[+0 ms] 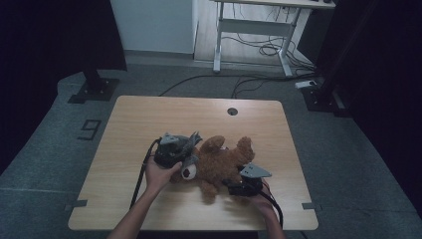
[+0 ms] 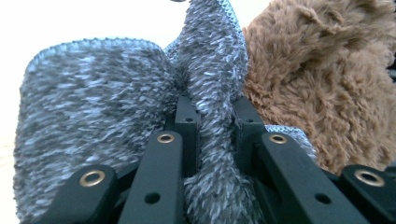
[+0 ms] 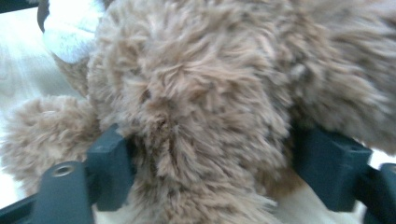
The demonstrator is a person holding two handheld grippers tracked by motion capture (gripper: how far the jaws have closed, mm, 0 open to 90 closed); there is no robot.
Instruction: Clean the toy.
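A brown teddy bear (image 1: 219, 162) lies on the wooden table (image 1: 149, 114), its white muzzle (image 1: 188, 173) turned toward the front left. At the bear's head, my left gripper (image 1: 191, 149) is shut on a grey fuzzy knitted cloth (image 1: 193, 141). In the left gripper view the cloth (image 2: 93, 107) is pinched between the black jaws of the left gripper (image 2: 215, 107), with the bear's fur (image 2: 317, 84) just behind. My right gripper (image 1: 233, 181) is at the bear's lower body. In the right gripper view the jaws of the right gripper (image 3: 215, 154) stand wide either side of a bulge of the bear's fur (image 3: 196, 93).
A round cable hole (image 1: 232, 111) sits near the table's far edge. Beyond the table stands a white desk frame (image 1: 249, 30) with cables on the floor. A black stand base (image 1: 94, 89) is on the floor at the far left. The left gripper's cable (image 1: 142, 174) trails toward the front edge.
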